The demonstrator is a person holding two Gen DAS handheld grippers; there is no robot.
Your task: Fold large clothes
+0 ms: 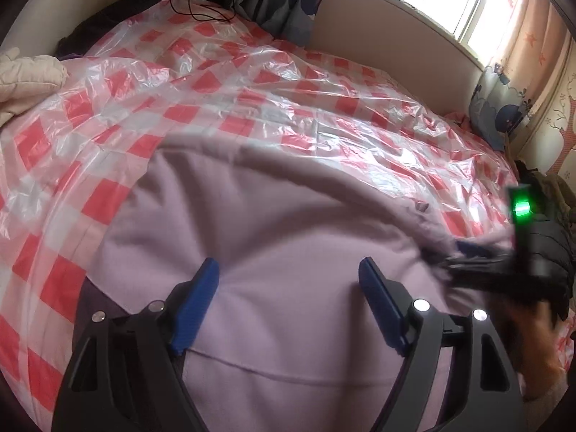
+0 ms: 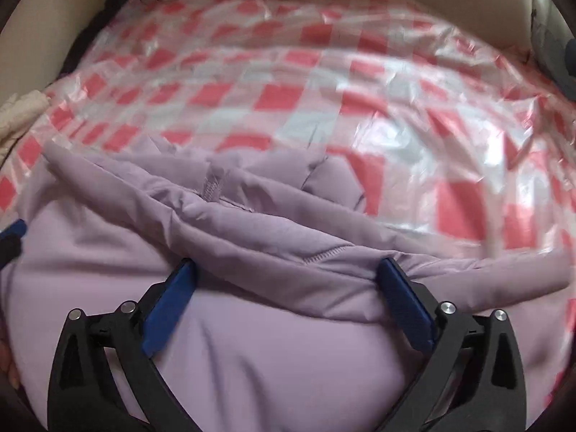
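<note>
A large lilac padded garment (image 1: 288,223) lies on the bed's red-and-white checked plastic sheet (image 1: 216,82). My left gripper (image 1: 288,264) hangs just over its smooth middle with its blue pads wide apart and nothing pinched. My right gripper (image 2: 287,263) is open too, at the garment's (image 2: 252,324) thick rolled edge (image 2: 273,230). That edge runs across between the tips, and the pads do not press on it. In the left wrist view the right gripper (image 1: 468,252) shows blurred at the garment's right edge, a green light above it. A blue fingertip of the left gripper (image 2: 14,232) peeks in at the right wrist view's left border.
A cream quilted garment (image 1: 25,75) lies at the bed's left side. Dark clothes and a black cable (image 1: 201,10) sit at the far end. A dark padded jacket (image 1: 554,237) is at the right edge. A low beige wall (image 1: 388,32), curtains and a window bound the far side.
</note>
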